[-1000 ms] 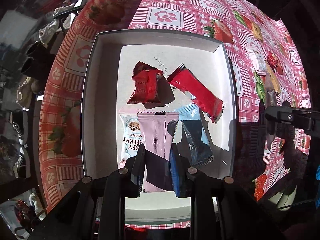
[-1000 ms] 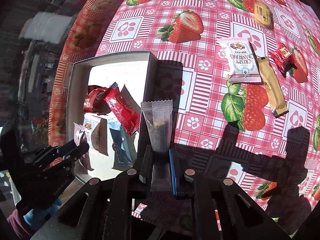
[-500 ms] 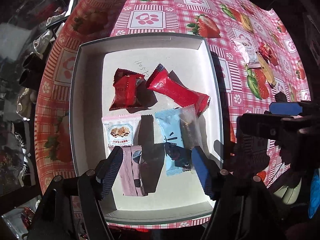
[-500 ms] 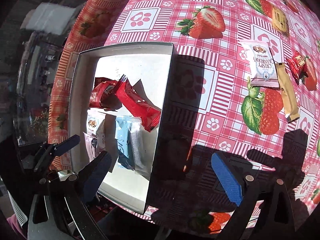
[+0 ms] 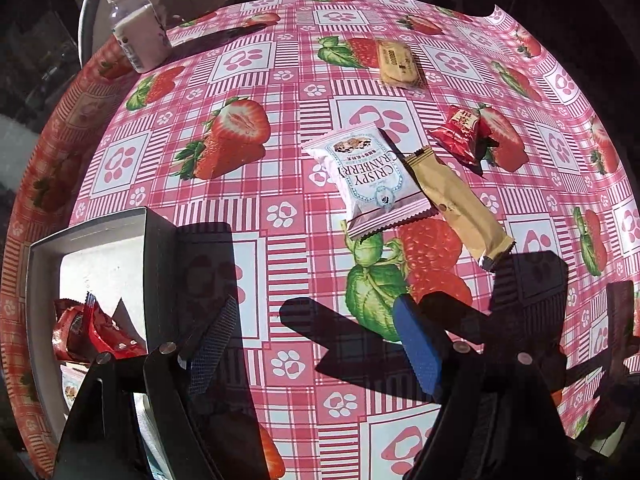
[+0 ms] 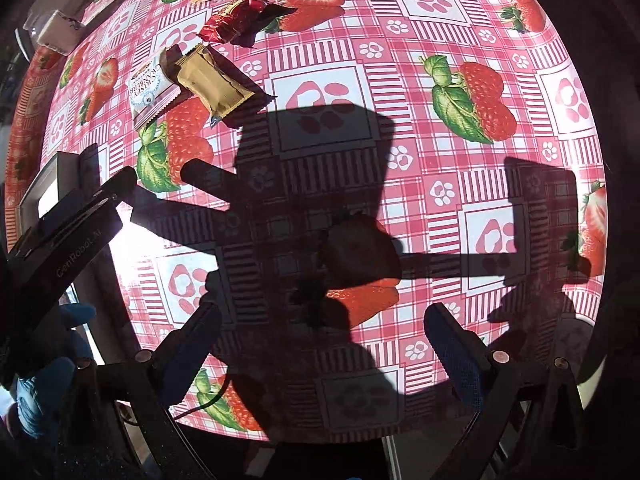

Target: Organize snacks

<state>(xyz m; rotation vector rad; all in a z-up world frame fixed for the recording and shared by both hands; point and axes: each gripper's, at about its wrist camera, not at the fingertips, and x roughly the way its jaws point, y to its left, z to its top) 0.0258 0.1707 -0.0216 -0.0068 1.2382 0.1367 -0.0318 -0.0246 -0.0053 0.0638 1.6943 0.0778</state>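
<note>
Both grippers are empty, with jaws spread wide. The left gripper [image 5: 316, 344] hovers over the table [image 5: 280, 128], which is covered by a pink checked cloth printed with strawberries and paw marks; the right gripper [image 6: 320, 344] hangs over a bare, shadowed stretch of the same cloth.

The shallow white cardboard box [image 5: 44, 280] sits at the left gripper's left side, with a red foil packet [image 5: 92, 332] lying inside it by the near wall.

Four snacks are still loose on the cloth:
- a white and pink "Crispy Cranberry" pillow pouch [image 5: 372, 180], closest to the left gripper;
- a long tan wrapped bar [image 5: 456, 204], touching the pouch's right edge and slightly tucked beside it;
- a small crumpled red foil candy packet [image 5: 460, 132], just beyond the bar;
- a flat tan biscuit packet [image 5: 396, 62], well apart at the far side.

A white plastic bottle [image 5: 136, 36] stands at the far left edge of the table.

All of these look very light, thin and crinkly, with slick film that probably slides on the glossy cloth. The pouch appears air-puffed and its contents are likely brittle, so a gentle pinch on the crimped seam at the near end seems best, not a squeeze across the middle. The bar looks stiffer and should take a grip across its narrow width. Because it touches the pouch, lifting one may drag the other.
</note>
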